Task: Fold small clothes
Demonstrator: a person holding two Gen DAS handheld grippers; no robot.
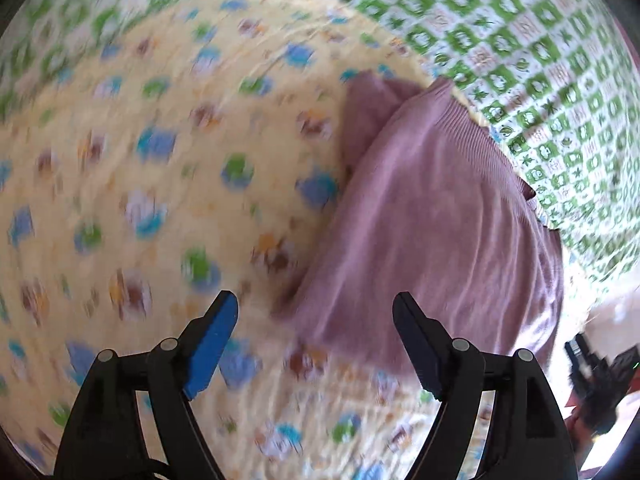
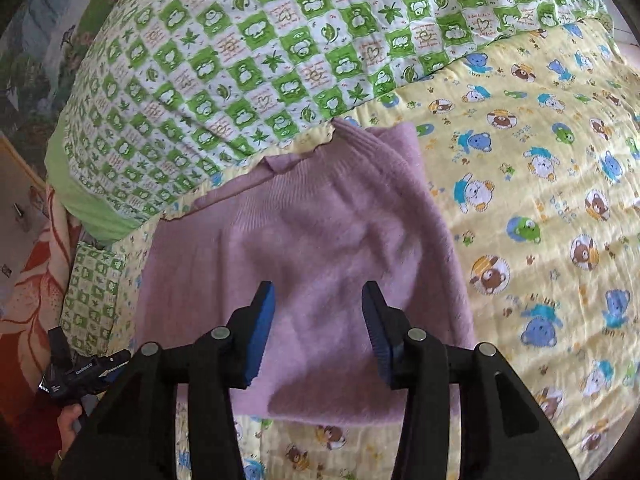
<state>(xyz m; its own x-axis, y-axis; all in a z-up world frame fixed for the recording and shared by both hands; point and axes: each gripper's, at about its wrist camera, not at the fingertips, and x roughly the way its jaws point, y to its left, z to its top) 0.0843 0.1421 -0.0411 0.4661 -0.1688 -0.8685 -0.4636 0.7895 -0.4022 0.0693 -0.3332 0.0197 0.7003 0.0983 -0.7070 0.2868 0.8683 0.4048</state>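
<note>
Both views are bright with soft daylight; no hard glare shows anywhere. The left wrist view is heavily motion-blurred; the cartoon prints on the pale yellow quilted cotton blanket (image 1: 168, 184) smear into streaks, worst at the left and bottom; the mauve knitted wool garment (image 1: 440, 216) is soft-edged, though its ribbing is still readable; the green-and-white checked quilt (image 1: 520, 60) at upper right is the sharpest part. The right wrist view is crisp; bear prints and knit texture read clearly; a faint band of brighter light crosses the yellow blanket at lower right; shading under the garment's near edge is mild. Fisheye curvature bends both scenes; dark vignette rings the corners.
</note>
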